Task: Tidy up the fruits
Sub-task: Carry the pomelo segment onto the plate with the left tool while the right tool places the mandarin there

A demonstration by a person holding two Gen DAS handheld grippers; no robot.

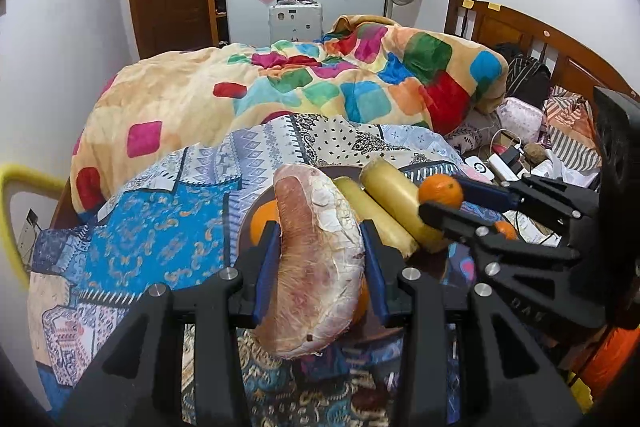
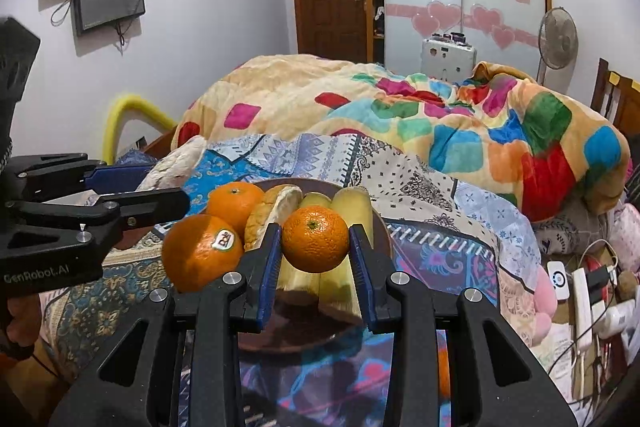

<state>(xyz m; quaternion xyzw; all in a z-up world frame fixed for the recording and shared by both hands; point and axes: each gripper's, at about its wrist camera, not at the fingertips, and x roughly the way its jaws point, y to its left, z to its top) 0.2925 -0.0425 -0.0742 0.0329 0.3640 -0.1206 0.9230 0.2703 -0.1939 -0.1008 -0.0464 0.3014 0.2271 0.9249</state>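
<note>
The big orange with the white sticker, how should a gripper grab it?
Grip the big round orange with the white sticker across its middle, fingers on its left and right sides, coming from the near side. Another orange and the wrapped pomelo wedge crowd its far side.

Plate [image 1: 256, 203] mostly hidden behind pomelo wedge [image 1: 316, 259] in left wrist view. Orange [image 1: 264, 223] at plate's left rim half covered. Small orange thing [image 2: 444, 371] under right gripper [image 2: 316, 259]: can't tell what.
</note>
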